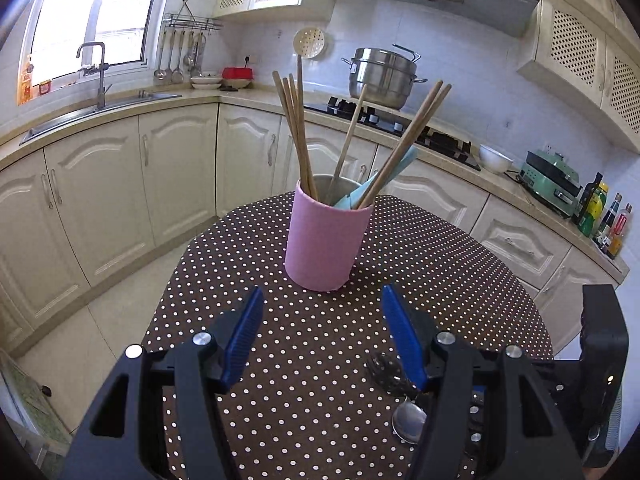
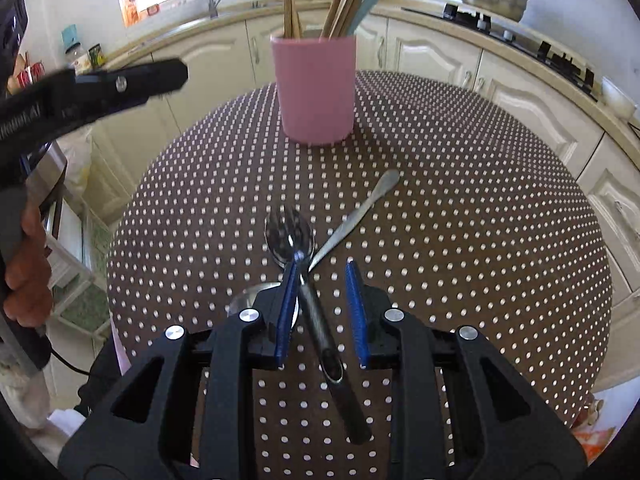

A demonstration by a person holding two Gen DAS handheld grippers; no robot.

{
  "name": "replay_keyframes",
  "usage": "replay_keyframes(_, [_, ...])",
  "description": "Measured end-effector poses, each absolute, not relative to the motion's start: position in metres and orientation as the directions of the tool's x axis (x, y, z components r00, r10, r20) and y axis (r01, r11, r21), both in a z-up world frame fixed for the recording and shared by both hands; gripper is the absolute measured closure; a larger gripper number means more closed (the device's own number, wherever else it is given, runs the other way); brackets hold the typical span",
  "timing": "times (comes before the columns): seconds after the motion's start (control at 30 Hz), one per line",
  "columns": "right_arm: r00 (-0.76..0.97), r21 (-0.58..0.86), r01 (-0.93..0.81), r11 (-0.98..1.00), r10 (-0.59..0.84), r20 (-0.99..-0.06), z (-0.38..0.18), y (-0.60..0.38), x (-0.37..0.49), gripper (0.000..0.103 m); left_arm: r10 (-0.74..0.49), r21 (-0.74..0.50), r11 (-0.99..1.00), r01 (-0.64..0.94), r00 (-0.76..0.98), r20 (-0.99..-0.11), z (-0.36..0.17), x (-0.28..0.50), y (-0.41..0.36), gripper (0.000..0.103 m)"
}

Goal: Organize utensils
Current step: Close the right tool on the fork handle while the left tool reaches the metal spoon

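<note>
Dotted table (image 2: 480,240), fork (image 2: 320,320) between tool (image 2: 324,268) pads

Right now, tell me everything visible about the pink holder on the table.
The pink holder is a plain, matte cylinder, plastic or silicone by its look, with what appears to be a metal liner inside the rim. It stands upright on the polka-dot tablecloth, toward the table's far side. Several wooden chopsticks, a wooden-handled skimmer and a light blue utensil stick out of it, leaning against the rim. Neither pair of tongs touches it; the loose cutlery lies apart from it, nearer the cameras.
</note>
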State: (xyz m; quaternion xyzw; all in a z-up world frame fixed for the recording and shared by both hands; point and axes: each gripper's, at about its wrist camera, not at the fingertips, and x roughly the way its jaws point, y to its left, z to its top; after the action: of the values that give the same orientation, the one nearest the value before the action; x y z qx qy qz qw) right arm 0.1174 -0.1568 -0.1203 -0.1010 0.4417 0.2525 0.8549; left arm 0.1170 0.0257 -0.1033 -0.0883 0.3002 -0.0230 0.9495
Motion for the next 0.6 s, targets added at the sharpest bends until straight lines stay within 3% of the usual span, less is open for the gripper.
replay_keyframes(0.33, [0.432,0.054,-0.540,0.840,0.331,-0.839,-0.144,-0.150,0.135,0.078,-0.099,-0.165,0.986,0.000,0.795,-0.598,-0.110,0.125,0.018,0.042])
replay_keyframes(0.4, [0.437,0.067,-0.524,0.849,0.335,-0.835,-0.146,-0.152,0.139,0.089,-0.104,-0.164,0.986,0.004,0.788,-0.606,-0.112,0.128,0.018,0.042])
replay_keyframes(0.6, [0.469,0.065,-0.458,0.887,0.303,-0.830,-0.148,-0.169,0.156,0.091,-0.160,-0.172,0.983,0.059,0.733,-0.662,-0.125,0.147,0.006,0.042])
